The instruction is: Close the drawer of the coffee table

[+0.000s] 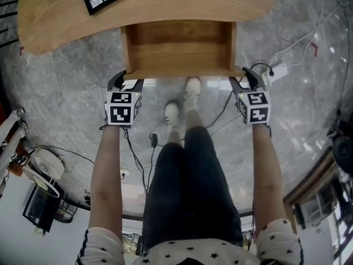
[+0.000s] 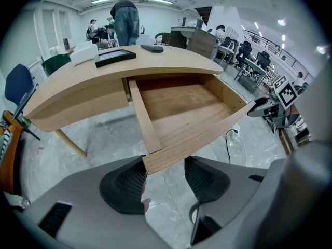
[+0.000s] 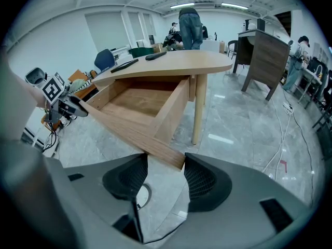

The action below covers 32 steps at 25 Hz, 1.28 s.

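Step in hand: lining up the closing push on the drawer (image 1: 179, 51), hanging well out of the coffee table (image 1: 165, 1) directly ahead. Straddling its two front corners with left gripper (image 2: 165, 178) and right gripper (image 3: 165, 178), jaws spread apart, clamping nothing. Next, likely: pressing both forward together, keeping pressure even, avoiding skewing.

Drawer (image 3: 137, 105) corner between parted fingers (image 3: 203, 183)
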### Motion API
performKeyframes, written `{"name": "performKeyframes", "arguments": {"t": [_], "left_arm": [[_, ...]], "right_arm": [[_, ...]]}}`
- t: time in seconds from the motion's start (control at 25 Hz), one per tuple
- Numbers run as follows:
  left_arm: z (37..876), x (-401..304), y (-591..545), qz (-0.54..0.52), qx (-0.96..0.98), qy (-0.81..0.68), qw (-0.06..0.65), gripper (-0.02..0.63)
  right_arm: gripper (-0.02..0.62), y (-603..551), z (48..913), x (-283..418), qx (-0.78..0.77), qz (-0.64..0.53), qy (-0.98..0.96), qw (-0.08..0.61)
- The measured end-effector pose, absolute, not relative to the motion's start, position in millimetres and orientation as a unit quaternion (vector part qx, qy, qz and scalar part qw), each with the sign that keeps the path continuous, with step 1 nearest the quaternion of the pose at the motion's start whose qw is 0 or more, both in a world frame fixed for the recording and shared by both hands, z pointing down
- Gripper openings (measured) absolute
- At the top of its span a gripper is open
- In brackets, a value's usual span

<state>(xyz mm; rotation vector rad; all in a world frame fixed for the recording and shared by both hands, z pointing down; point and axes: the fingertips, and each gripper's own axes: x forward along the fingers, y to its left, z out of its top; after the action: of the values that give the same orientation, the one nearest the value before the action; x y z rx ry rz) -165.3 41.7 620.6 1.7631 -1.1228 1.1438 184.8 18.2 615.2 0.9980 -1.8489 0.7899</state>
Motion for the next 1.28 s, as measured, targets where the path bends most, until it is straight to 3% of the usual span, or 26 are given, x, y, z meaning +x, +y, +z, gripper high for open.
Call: {"name": "performKeyframes", "arguments": {"t": [1.28], "left_arm": [[625,-168,6,0.456,0.676,-0.443,0.372,0.236]], "right_arm": [[0.226,-20,620,184,0.394,0.318,-0.746,0.434]]}}
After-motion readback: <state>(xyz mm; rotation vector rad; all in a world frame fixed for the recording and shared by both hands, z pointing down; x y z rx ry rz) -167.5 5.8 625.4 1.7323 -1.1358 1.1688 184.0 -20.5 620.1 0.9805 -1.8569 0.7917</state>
